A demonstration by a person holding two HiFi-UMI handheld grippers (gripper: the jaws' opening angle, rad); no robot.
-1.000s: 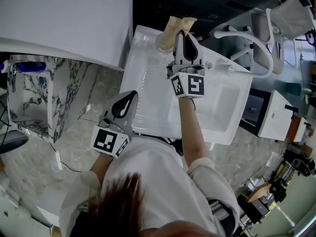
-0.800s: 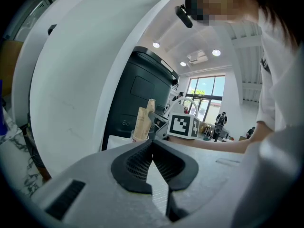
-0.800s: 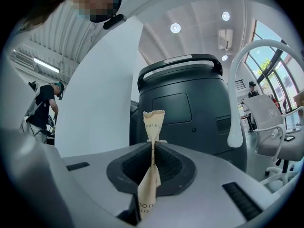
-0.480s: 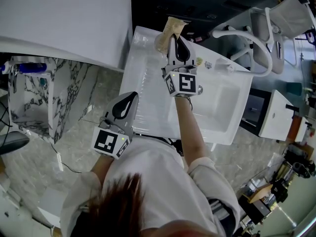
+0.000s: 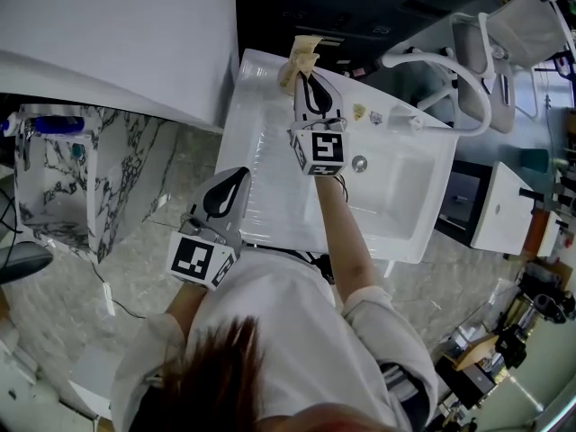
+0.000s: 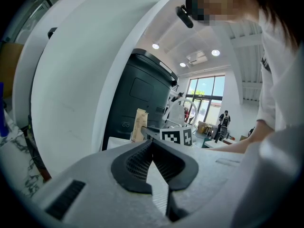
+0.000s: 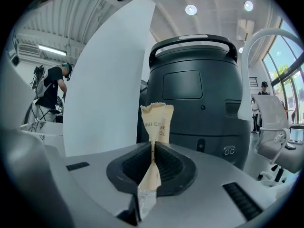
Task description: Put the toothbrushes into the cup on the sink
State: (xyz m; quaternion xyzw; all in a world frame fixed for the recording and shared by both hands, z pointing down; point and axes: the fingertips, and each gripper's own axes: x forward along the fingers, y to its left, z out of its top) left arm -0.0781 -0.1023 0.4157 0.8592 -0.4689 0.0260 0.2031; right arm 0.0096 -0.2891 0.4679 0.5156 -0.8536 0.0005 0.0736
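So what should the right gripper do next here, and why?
Probably lower the right gripper a little at the far corner of the sink, then open it. Its jaws are shut on the paper-wrapped toothbrush, held upright above the rim there. The cup itself is hard to make out behind the gripper.

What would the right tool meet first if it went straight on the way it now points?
Probably the big dark grey barrel-shaped container with a top handle, directly ahead of the right tool and its pinched beige paper toothbrush packet. Depth is unclear.
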